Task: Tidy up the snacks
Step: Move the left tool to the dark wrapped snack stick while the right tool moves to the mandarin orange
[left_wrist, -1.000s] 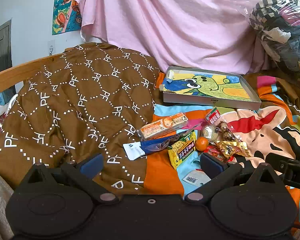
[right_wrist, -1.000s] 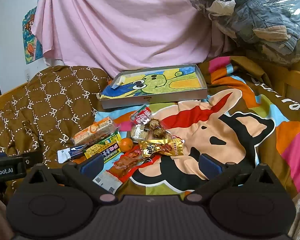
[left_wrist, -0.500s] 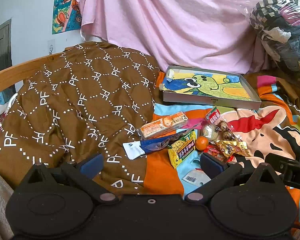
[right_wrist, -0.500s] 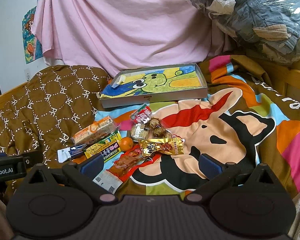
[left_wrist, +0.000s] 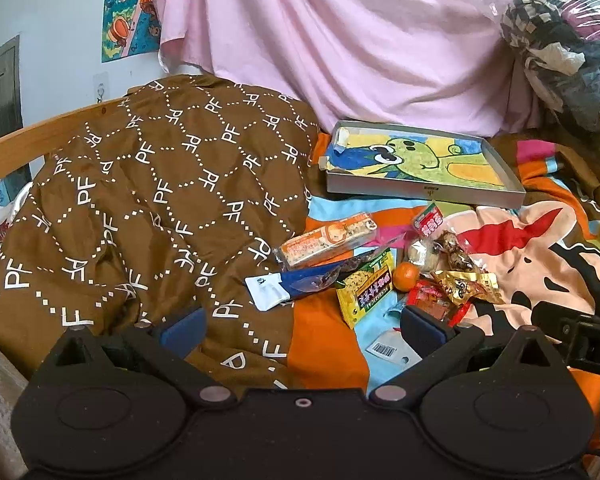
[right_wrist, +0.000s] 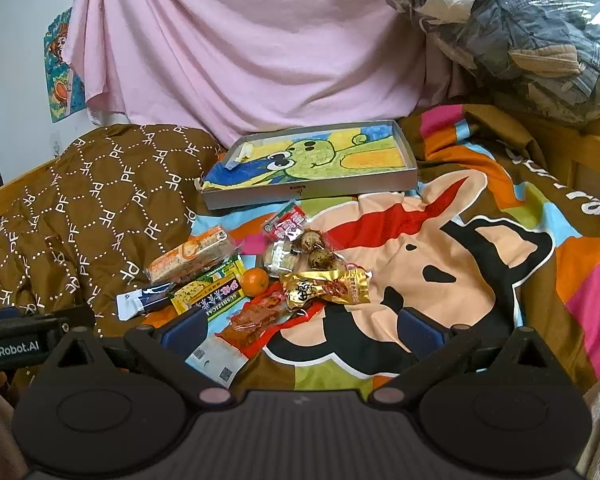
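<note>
Several snacks lie in a loose pile on the bed: an orange biscuit pack (left_wrist: 326, 240) (right_wrist: 192, 258), a blue and white sachet (left_wrist: 296, 284), a yellow-green packet (left_wrist: 366, 286) (right_wrist: 210, 294), a small orange (left_wrist: 405, 276) (right_wrist: 254, 281), a gold wrapper (right_wrist: 326, 286), a red wrapper (right_wrist: 260, 316) and a bag of quail eggs (right_wrist: 314, 250). A shallow grey tray (left_wrist: 420, 192) (right_wrist: 312, 194) with a cartoon lining stands behind them. My left gripper (left_wrist: 304, 324) is open and empty, short of the pile. My right gripper (right_wrist: 300, 326) is open and empty, just before the pile.
A brown patterned quilt (left_wrist: 140, 200) is heaped at the left. A colourful cartoon blanket (right_wrist: 440, 248) covers the bed. A pink sheet (right_wrist: 240, 48) hangs behind, and a plastic bag of clothes (right_wrist: 520, 32) sits at the back right. A wooden bed rail (left_wrist: 16, 148) runs along the left.
The right wrist view has crept slightly closer to the snack pile. The left gripper has barely moved. Both grippers stay open.
</note>
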Available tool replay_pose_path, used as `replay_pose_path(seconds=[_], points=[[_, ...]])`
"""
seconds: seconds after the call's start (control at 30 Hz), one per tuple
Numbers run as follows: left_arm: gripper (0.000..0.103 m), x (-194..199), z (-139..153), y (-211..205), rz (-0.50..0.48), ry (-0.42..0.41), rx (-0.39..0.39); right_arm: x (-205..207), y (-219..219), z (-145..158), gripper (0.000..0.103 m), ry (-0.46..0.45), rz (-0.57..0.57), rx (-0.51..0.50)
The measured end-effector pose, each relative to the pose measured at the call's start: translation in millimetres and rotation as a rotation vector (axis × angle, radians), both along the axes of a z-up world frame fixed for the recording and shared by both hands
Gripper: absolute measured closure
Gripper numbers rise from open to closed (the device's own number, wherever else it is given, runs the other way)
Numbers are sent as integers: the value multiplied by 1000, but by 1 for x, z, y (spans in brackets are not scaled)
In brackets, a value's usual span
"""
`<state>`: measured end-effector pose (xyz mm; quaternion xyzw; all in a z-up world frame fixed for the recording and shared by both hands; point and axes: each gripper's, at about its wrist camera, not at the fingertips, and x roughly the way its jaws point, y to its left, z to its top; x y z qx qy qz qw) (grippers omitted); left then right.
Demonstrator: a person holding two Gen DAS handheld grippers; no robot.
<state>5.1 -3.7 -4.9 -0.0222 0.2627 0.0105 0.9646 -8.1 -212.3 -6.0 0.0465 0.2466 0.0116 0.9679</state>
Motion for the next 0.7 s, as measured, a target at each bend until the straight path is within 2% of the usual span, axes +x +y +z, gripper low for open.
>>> replay_pose_path(seconds=[0.2, 0.3, 0.5, 0.6, 0.7], points=[[1, 6, -2, 0, 8, 34, 2, 6, -2, -1, 0, 64, 1, 38], [1, 15, -3, 2, 3, 72, -4, 9, -2, 0, 0, 63, 26, 34], [1, 44, 5, 12, -40, 136, -9, 22, 5, 8, 0, 33, 135, -41], [1, 64, 12, 14, -109, 152, 32, 33, 12, 12, 0, 17, 230, -102], [1, 85, 21, 16, -179, 137, 82, 44, 17, 16, 0, -2, 279, -165]])
